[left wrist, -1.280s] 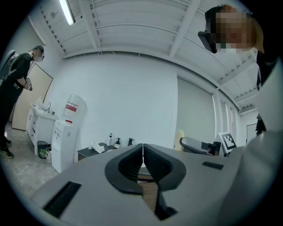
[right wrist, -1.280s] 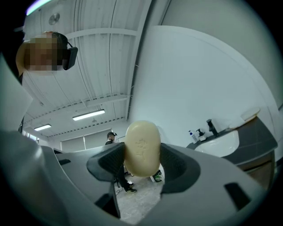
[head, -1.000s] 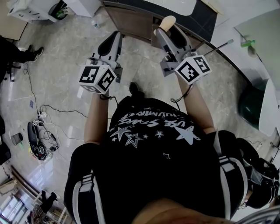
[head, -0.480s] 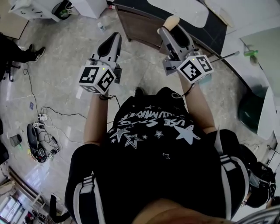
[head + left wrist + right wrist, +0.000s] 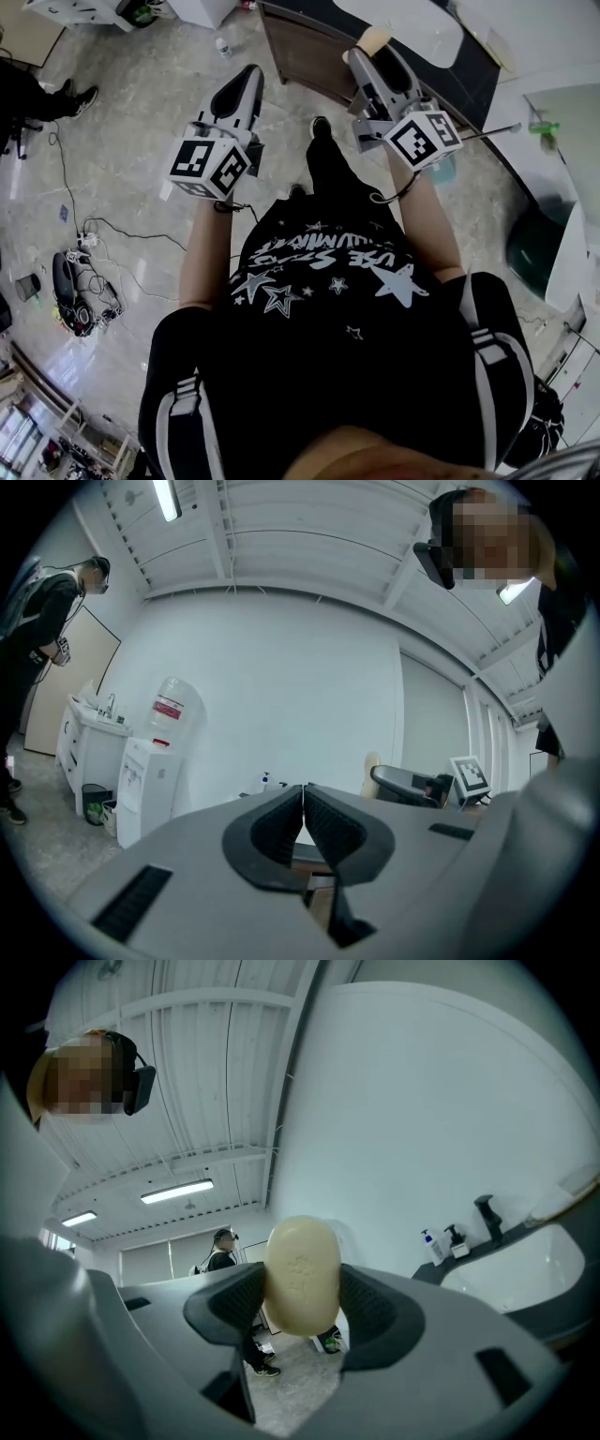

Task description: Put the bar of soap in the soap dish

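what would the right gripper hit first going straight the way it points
Nothing near, it seems: past the soap in the right gripper lies open floor, a person standing far off. The sink sits to its right. Depth unclear.

Black T-shirt (image 5: 323,277), white stars; grey left gripper (image 5: 250,73); grey right gripper (image 5: 369,53)

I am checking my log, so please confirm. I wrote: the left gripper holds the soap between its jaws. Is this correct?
Not quite: it is the right gripper that holds the soap, not the left. The right gripper view shows its jaws closed on the cream bar. In the left gripper view, the left gripper has its jaws together with nothing between them.
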### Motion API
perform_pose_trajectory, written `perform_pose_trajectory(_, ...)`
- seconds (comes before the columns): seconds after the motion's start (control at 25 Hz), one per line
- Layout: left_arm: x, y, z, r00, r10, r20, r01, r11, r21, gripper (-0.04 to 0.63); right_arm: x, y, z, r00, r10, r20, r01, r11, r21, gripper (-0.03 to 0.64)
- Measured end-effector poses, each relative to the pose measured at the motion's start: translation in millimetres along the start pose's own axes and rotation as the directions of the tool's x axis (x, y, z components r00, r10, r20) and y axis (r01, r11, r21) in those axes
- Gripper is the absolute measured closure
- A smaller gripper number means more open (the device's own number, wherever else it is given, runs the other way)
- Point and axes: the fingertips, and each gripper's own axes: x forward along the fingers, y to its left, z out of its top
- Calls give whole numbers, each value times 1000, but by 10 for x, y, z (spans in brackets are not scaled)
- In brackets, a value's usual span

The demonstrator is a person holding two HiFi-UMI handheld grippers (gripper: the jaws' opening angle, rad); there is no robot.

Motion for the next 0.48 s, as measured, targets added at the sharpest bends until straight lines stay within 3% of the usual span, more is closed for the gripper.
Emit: perform_pose_trajectory(0.48, 662, 363, -62, 999, 16, -30, -16, 1000, 2, 583, 581, -618, -77, 1000, 5, -19, -4, 999, 36, 355)
